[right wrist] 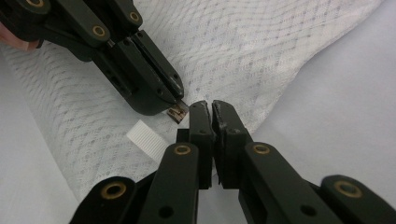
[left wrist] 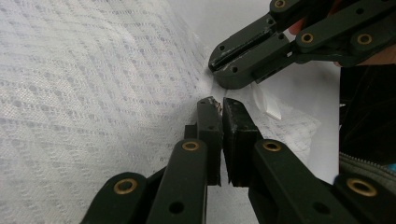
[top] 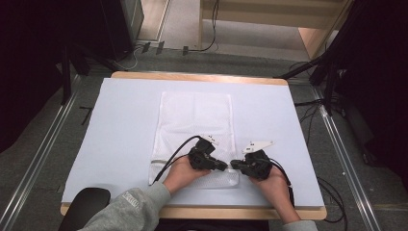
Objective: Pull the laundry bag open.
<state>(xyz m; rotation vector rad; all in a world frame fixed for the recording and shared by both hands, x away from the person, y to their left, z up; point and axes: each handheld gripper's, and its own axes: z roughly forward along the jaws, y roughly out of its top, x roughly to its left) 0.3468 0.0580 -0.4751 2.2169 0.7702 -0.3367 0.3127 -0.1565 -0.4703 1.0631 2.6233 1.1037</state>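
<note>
White table cover (top: 120, 125) carries a white mesh laundry bag (top: 195, 118), lying flat at centre. Both grippers meet tip to tip at its near right corner. Left gripper (top: 222, 166) pinches the zipper pull (right wrist: 177, 112); right gripper (top: 235, 164) clamps the mesh edge.

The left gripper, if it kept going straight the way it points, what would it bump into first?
Probably the right gripper. The left gripper points across the white mesh bag at it, tips nearly meeting. Its shut jaws are at a small metal zipper pull, whether pinched or just touched I cannot tell.
</note>
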